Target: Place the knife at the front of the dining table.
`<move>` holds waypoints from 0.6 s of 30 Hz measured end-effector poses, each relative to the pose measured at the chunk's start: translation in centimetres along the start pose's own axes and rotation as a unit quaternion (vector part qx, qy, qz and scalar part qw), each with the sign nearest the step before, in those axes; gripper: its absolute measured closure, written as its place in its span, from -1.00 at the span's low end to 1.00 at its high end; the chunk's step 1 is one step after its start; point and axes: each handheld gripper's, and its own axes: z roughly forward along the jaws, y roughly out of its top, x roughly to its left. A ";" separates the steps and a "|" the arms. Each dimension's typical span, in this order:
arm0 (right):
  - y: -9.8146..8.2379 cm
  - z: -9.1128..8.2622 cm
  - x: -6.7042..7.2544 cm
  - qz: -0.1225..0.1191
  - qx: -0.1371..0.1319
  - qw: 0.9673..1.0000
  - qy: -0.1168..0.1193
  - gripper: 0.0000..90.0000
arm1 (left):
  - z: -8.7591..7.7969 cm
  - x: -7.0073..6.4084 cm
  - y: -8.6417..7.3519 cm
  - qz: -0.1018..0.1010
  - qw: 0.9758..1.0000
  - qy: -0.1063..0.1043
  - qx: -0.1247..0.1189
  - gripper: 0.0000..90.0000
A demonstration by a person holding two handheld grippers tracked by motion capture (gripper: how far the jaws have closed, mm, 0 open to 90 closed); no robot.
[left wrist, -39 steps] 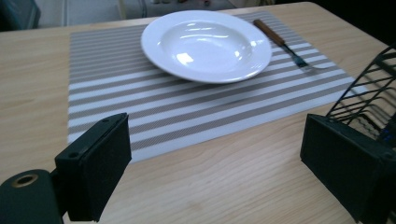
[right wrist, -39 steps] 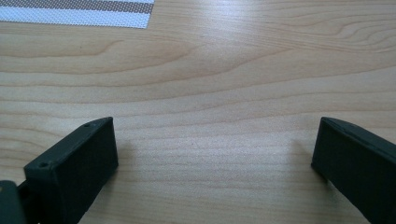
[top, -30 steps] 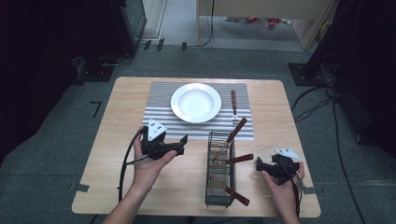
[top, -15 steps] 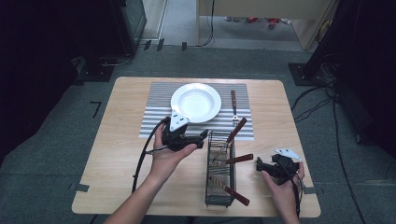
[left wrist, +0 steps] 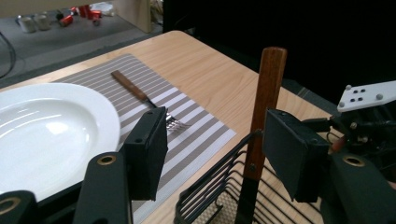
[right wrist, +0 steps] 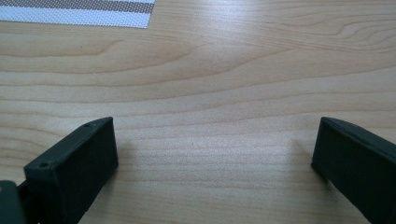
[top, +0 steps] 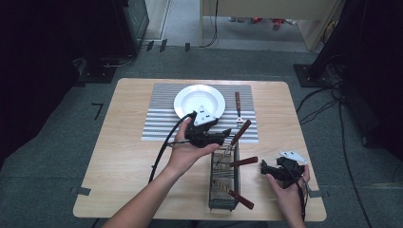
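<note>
While the left gripper is held with jaws spread at the wire basket's far end, a wooden handle is seen between them, ungripped. Beyond lie the plate and fork on the striped mat. The right gripper is held open over bare table near the right edge. Utensil heads inside the basket are obscured.
</note>
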 end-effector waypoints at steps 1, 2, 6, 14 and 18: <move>0.0 0.0 0.0 0.001 0.000 1.000 0.000 -1.00 | 0.2 0.0 0.1 -0.001 1.000 -0.012 -0.001 -0.03; 0.0 0.0 0.0 0.000 0.000 1.000 0.000 -1.00 | 0.4 -0.1 0.1 -0.001 1.000 -0.025 -0.002 0.00; 0.0 0.0 0.0 0.000 0.000 1.000 0.000 -1.00 | 1.4 -0.4 0.5 0.006 0.998 -0.055 0.008 0.10; 0.0 0.0 0.0 0.000 0.001 1.000 0.000 -1.00 | 2.9 0.2 1.0 -0.011 0.994 -0.098 0.040 0.32; 0.0 0.0 0.0 0.001 0.001 1.000 0.000 -1.00 | 3.6 0.4 1.0 -0.011 0.994 -0.103 0.047 0.35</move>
